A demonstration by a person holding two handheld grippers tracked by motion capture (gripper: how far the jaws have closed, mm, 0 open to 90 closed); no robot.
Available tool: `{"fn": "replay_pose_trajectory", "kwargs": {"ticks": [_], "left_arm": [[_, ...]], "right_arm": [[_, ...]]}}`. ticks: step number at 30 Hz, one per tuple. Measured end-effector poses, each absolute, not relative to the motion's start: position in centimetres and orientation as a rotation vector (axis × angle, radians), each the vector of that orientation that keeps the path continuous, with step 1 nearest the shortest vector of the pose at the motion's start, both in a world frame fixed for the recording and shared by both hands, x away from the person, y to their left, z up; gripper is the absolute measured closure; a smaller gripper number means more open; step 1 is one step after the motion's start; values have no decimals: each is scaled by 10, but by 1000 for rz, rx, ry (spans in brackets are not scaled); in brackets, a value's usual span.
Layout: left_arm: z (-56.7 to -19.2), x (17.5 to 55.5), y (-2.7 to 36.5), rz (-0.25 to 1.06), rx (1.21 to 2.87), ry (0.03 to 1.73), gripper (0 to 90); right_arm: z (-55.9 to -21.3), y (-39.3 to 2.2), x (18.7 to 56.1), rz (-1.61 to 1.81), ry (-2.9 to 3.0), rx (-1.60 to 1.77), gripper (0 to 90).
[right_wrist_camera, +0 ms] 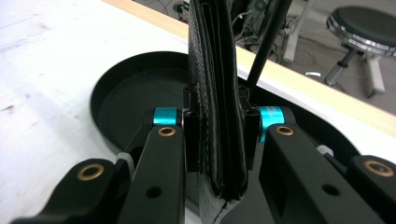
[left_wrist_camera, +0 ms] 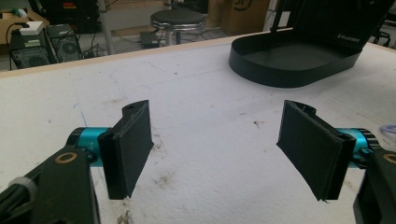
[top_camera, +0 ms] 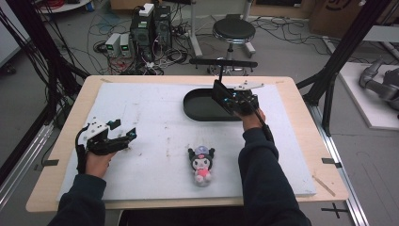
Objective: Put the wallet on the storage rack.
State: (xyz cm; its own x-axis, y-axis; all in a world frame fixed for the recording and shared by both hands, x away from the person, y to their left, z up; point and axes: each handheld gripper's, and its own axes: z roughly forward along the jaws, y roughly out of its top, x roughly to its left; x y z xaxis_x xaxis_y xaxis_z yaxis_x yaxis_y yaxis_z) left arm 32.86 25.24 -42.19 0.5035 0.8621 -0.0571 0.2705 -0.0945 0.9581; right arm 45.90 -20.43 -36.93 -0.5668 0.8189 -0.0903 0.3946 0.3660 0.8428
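My right gripper is shut on a black folded wallet, held upright on edge over the black oval tray at the back of the white board. In the right gripper view the wallet stands pinched between the two pads, with the tray's floor beneath it. My left gripper rests at the board's left, open with nothing between its fingers; ahead of it lies the tray. A small black-and-pink plush toy lies on the board near the front centre.
The white foam board covers most of a wooden table. Behind the table stand a round stool, computer cases and loose floor cables. Black frame posts rise at both sides.
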Motion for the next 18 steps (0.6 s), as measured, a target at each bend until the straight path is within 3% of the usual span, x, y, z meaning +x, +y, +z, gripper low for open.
{"fn": "replay_pose_trajectory", "kwargs": {"ticks": [13, 18], "left_arm": [[-422, 328, 255, 666, 1638, 986, 257], [-422, 328, 256, 667, 1638, 991, 257]], "right_arm": [[-407, -201, 491, 1126, 2107, 1316, 758], [-402, -208, 490, 1068, 2028, 1323, 573]]}}
